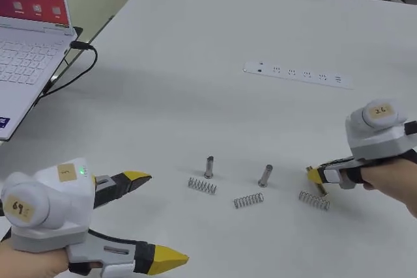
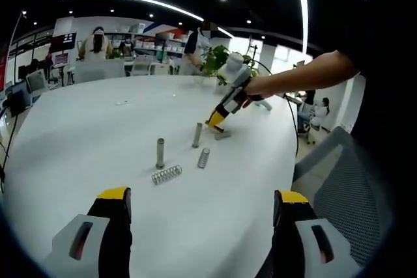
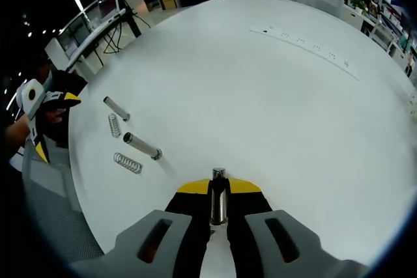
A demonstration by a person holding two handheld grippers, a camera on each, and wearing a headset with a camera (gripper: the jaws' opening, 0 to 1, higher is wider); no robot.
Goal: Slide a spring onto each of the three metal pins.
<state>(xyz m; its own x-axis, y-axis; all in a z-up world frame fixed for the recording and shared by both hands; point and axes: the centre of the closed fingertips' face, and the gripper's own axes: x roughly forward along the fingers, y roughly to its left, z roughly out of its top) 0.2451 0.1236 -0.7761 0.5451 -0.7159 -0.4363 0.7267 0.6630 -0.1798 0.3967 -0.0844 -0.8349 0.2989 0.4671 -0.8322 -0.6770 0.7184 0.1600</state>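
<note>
near left: left gripper (image 1: 153, 219), yellow-tipped jaws spread wide, empty, above the white table (image 1: 195, 96). just beyond, three small coiled steel springs lie flat in a row: left spring (image 1: 202, 185), middle spring (image 1: 248, 200), right spring (image 1: 314, 200). none is on a pin. behind the first two stand two short grey metal pins (image 1: 209, 166) (image 1: 266, 174), upright, each just beside its spring. right: right gripper (image 1: 318, 177), jaws pressed on the third grey pin (image 3: 218, 200), just beside the right spring. judged step: one pin gripped, threading not begun. next calls for lining the pin's end with a spring's bore, likely with the left gripper fetching that spring. far: white power strip (image 1: 298, 75); open white laptop (image 1: 26, 43), far left.
</note>
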